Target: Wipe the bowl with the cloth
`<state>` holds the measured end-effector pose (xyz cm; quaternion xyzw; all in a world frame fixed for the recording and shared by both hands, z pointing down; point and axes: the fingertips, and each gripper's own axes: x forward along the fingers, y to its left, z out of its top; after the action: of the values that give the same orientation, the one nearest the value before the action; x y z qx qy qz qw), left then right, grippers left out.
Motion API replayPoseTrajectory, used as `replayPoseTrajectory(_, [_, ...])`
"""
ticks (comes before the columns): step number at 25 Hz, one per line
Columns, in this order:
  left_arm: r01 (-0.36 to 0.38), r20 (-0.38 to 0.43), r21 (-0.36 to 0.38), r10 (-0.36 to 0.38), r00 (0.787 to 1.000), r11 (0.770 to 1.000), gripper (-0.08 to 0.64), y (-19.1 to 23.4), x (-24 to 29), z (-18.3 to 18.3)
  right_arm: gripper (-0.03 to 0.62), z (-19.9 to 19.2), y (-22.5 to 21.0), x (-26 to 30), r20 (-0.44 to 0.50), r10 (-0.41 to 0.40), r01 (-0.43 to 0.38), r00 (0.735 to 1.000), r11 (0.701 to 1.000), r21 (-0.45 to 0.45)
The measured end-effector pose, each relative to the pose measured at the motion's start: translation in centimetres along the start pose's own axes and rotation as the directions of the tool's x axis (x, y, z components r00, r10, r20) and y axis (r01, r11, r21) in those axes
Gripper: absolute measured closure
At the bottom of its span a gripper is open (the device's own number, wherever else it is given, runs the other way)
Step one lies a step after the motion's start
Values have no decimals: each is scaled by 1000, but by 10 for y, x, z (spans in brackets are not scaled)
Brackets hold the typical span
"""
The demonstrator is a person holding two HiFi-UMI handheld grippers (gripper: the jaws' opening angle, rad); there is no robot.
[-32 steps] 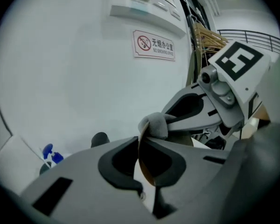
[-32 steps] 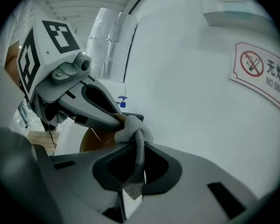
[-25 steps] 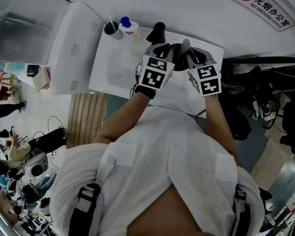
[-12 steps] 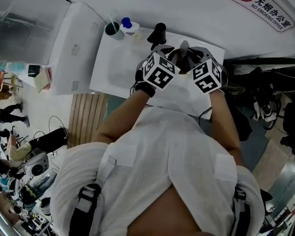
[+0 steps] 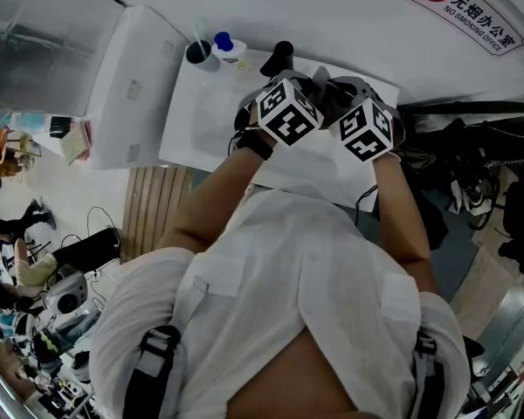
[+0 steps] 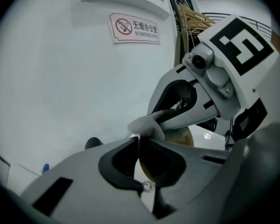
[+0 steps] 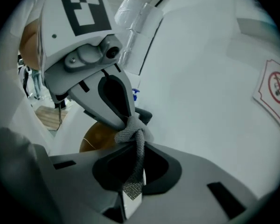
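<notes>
Left gripper (image 6: 139, 141) was shut tight on thin rim of brown bowl (image 6: 183, 136). Right gripper (image 7: 134, 148) was shut on grey cloth (image 7: 133, 136). Cloth sat right at bowl's rim. Both were held up over white table (image 5: 201, 125).

At the far left corner of your white table (image 5: 196, 125) stands a dark cup (image 5: 198, 52) with a thin stick in it, and just beside it a blue-capped bottle (image 5: 227, 44). A black knob-like thing (image 5: 280, 56) sits near them. Left of the table is a white cabinet (image 5: 127, 85), with wooden slats (image 5: 153, 212) below. A no-smoking sign (image 5: 458, 9) hangs on the wall, and dark bags (image 5: 458, 160) lie at your right.
</notes>
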<state>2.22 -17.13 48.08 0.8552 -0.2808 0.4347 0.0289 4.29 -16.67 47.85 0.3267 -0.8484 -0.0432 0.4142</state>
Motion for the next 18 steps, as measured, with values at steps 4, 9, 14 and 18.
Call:
replayPoseTrajectory(4, [-82,91,-97,91,992,992,538,7,-6,4,545,1,-7,-2,65,-56,44,996,984,173])
replayPoseTrajectory(9, [-114,172,-312,174,970,943,537,15,-12,-6,545,-5,-9,-3,134,-123,62,983,921,385])
replayPoseTrajectory(14, [-101,214,-471,224,951,876,530,16,-14,-15,545,-16,-8,-5,179,-154,22,972,812,583])
replayPoseTrajectory(18, [-64,188,-435,161,969,898,528,5,-4,-23,546,-25,-1,0,114,-106,40,988,880,473])
